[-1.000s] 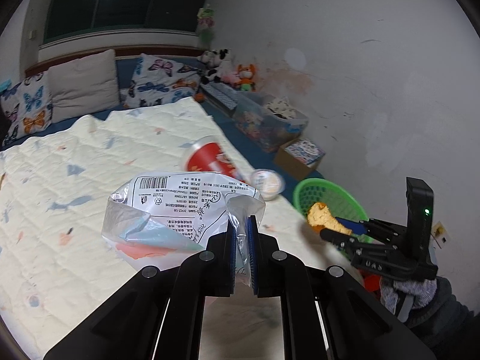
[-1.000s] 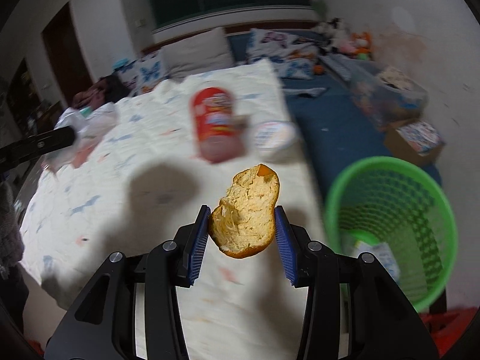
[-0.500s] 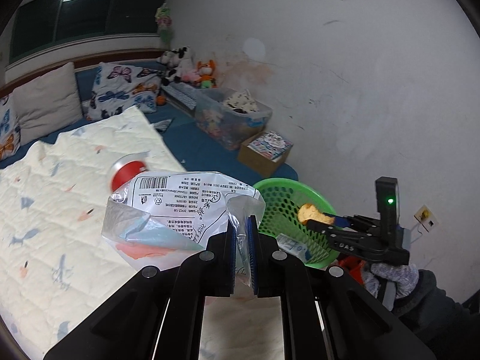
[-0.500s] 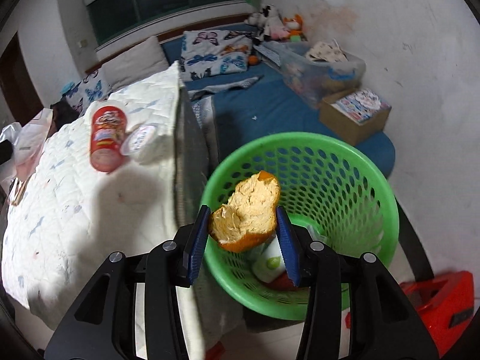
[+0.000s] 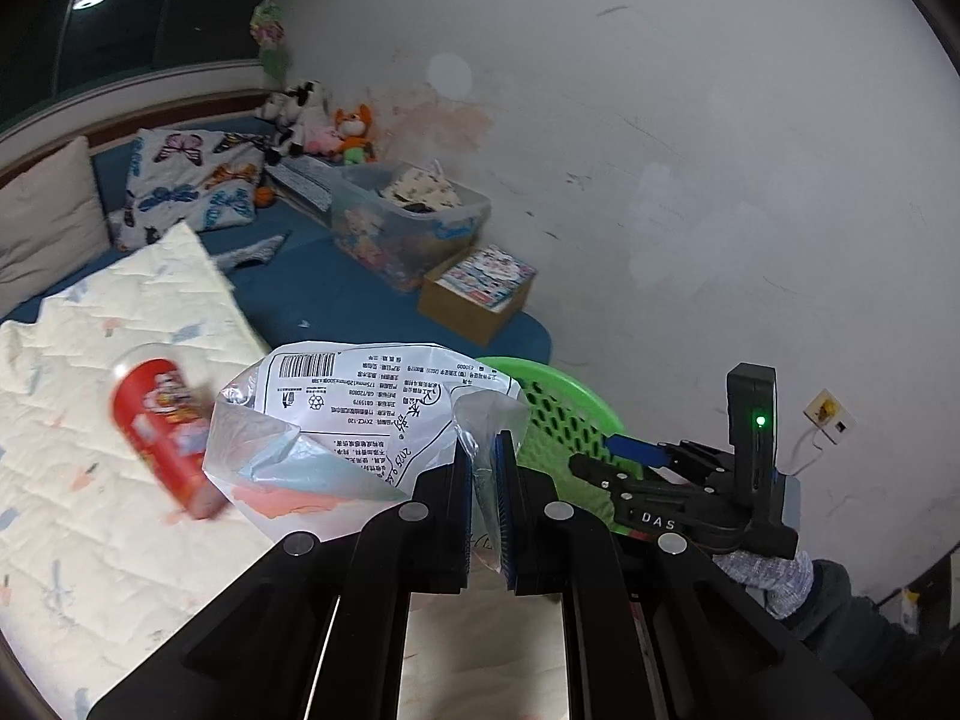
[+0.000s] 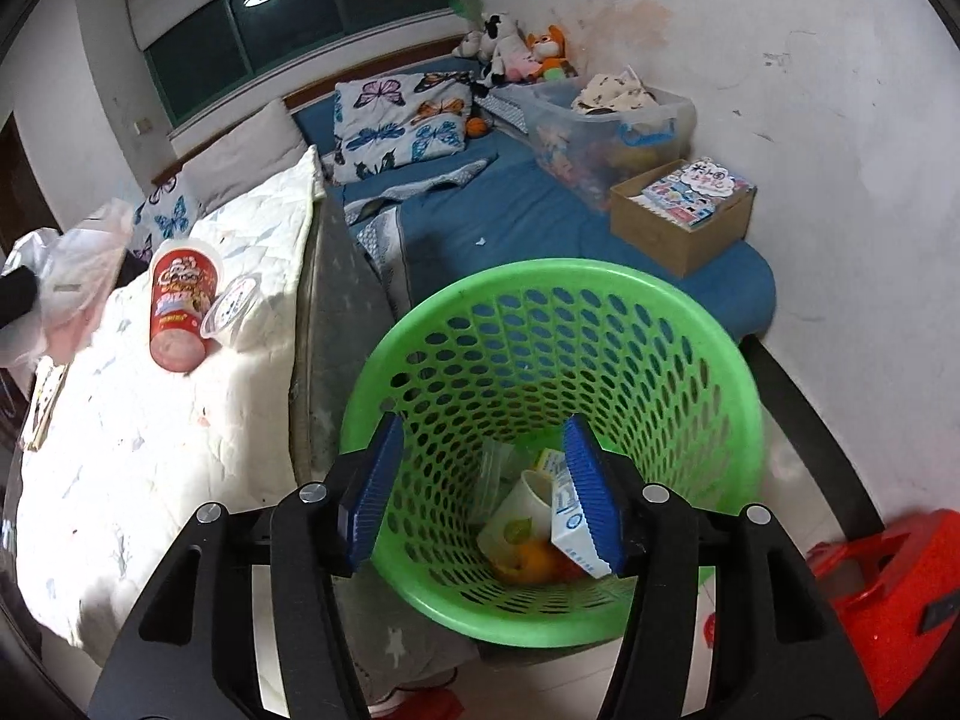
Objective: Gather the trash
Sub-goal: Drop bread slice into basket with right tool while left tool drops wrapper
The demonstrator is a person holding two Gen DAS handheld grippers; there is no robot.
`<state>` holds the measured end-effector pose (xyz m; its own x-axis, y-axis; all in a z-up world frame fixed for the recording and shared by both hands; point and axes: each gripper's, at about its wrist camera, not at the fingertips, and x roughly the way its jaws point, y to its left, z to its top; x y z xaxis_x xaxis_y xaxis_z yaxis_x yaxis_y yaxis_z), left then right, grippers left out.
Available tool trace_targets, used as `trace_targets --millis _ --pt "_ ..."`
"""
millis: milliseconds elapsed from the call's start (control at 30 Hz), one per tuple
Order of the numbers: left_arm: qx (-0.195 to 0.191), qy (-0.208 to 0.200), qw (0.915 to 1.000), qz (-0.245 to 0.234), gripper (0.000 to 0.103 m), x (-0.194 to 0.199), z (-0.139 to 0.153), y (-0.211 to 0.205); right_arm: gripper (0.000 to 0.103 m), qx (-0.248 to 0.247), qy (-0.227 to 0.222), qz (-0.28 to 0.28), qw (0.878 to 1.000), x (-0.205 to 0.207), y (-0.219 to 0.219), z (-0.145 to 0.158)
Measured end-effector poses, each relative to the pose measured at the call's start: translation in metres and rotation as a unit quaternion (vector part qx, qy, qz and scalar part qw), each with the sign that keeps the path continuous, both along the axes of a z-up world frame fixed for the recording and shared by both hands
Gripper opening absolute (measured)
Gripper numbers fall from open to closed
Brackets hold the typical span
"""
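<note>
My left gripper (image 5: 486, 504) is shut on a clear plastic bag (image 5: 360, 420) with printed text, held above the bed's edge near the green basket (image 5: 564, 414). My right gripper (image 6: 480, 492) is open and empty over the green mesh basket (image 6: 600, 306). The orange peel (image 6: 531, 558) lies at the basket's bottom beside a white cup (image 6: 516, 522) and a small carton (image 6: 567, 516). A red snack canister (image 6: 180, 306) and a clear lidded cup (image 6: 231, 315) lie on the quilt. The right gripper (image 5: 618, 456) also shows in the left wrist view.
The cream quilt (image 6: 150, 438) covers the bed at left. A blue mat (image 6: 540, 222) holds a cardboard box (image 6: 684, 216) and a clear storage bin (image 6: 606, 120) by the white wall. A red object (image 6: 882, 588) sits on the floor at right.
My right gripper opened and the orange peel dropped into the basket. My left gripper with the bag moved right, closer to the basket.
</note>
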<state>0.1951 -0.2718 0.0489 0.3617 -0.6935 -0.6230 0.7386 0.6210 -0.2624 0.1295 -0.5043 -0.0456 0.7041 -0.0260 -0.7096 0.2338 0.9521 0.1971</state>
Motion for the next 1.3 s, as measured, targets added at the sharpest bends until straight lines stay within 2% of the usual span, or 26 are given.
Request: trace_targets --millis 267,700,733,800,867,1000,1067,1300 --pt "0.012 0.021 0.9992 -0.033 0.008 -0.003 -0.017 -0.052 0.063 0.000 -0.008 -0.020 1.000 -0.023 -0.019 0.004" --pt "0.035 0.066 0.9960 -0.050 0.011 0.010 -0.049 -0.108 0.065 0.009 -0.005 -0.048 0.999 -0.045 -0.043 -0.001" --pt "0.036 0.066 0.9958 -0.051 0.012 0.010 -0.050 -0.110 0.065 0.009 -0.005 -0.049 0.999 -0.046 -0.043 -0.002" --pt "0.040 0.069 0.9955 -0.051 0.021 0.009 -0.054 -0.113 0.065 0.012 -0.005 -0.049 0.999 -0.047 -0.043 -0.003" --pt "0.042 0.068 0.9955 -0.052 0.041 0.008 -0.057 -0.113 0.065 0.012 -0.006 -0.049 0.999 -0.047 -0.043 -0.003" --pt "0.042 0.074 0.9950 -0.051 0.041 0.007 -0.063 -0.109 0.066 0.013 -0.007 -0.048 0.999 -0.048 -0.041 -0.002" --pt "0.038 0.084 0.9944 -0.052 0.046 0.009 -0.064 -0.105 0.066 0.013 -0.008 -0.046 0.999 -0.048 -0.041 -0.001" --pt "0.030 0.081 0.9952 -0.046 0.050 0.007 -0.060 -0.096 0.066 0.006 -0.014 -0.043 0.999 -0.050 -0.036 0.006"
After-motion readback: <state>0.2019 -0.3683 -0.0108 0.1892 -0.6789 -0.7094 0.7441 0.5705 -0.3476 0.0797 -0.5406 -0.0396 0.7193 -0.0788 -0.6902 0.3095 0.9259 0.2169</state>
